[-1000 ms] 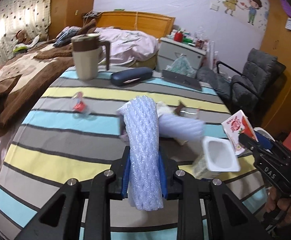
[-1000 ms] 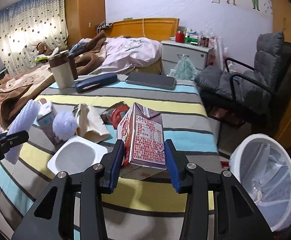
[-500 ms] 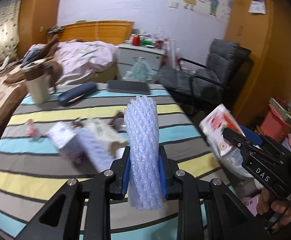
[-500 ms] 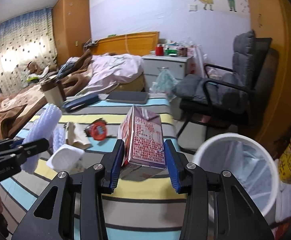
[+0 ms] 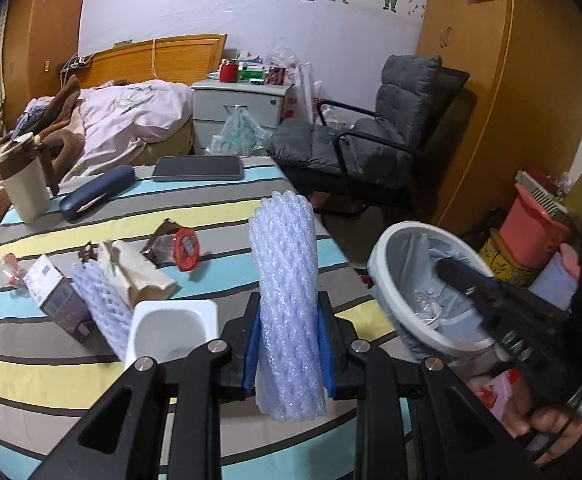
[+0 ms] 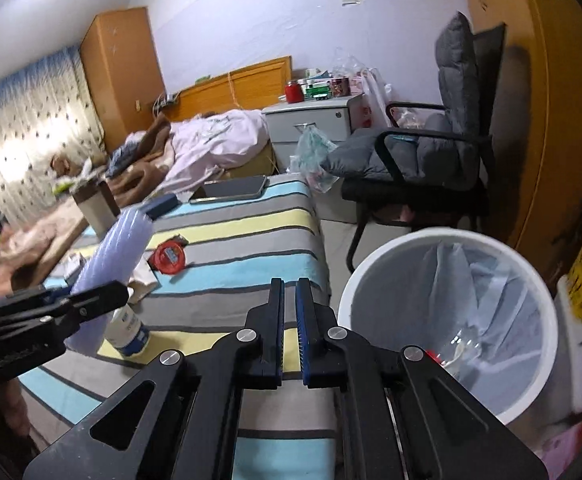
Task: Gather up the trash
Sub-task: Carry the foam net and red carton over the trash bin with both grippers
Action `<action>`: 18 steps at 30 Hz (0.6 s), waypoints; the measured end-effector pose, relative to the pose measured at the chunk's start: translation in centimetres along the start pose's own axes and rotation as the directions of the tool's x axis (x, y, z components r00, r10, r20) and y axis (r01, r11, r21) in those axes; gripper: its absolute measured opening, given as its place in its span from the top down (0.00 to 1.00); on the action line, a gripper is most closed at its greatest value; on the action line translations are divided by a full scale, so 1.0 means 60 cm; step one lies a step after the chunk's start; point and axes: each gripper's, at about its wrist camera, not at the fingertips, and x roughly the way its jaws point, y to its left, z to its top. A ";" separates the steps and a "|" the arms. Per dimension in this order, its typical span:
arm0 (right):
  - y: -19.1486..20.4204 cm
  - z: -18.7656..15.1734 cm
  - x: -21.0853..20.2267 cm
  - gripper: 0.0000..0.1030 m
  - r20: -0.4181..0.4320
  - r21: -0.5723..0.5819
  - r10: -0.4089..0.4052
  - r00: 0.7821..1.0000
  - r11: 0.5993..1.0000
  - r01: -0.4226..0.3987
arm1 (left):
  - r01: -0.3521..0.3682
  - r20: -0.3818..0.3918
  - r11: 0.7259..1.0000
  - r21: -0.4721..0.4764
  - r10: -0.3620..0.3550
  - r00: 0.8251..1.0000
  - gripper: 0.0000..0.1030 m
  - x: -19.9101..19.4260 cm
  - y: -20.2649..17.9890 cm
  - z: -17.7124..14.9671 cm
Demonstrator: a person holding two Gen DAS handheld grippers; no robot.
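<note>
Two grippers: our left gripper (image 5: 289, 344) clamps the foam net sleeve (image 5: 285, 300) upright over the striped table (image 5: 91, 376) — long axis vertical; our right gripper (image 6: 289, 332), fingers nearly closed and empty, hangs beside the trash bin (image 6: 447, 320).

The left claw (image 5: 289, 344) pinches an upright roll of white foam netting (image 5: 285, 300) between its blue pads above the striped worktop (image 5: 227, 216). The right claw (image 5: 455, 276) reaches over the lined white trash bin (image 5: 383, 252), just beside the worktop's edge
</note>
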 end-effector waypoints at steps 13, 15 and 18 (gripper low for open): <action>-0.092 0.005 -0.110 0.92 0.090 0.082 -0.157 0.983 0.985 0.150 | 0.082 -0.014 0.996 0.031 -0.081 0.997 0.74 0.023 -0.045 -0.001; -0.099 0.005 -0.114 0.92 0.088 0.086 -0.183 0.979 0.981 0.176 | 0.090 -0.024 0.995 0.043 -0.089 0.996 0.74 0.029 -0.060 -0.001; -0.109 0.003 -0.113 0.92 0.076 0.091 -0.183 0.980 0.980 0.176 | 0.123 -0.044 0.990 0.072 -0.120 0.992 0.74 0.039 -0.088 0.000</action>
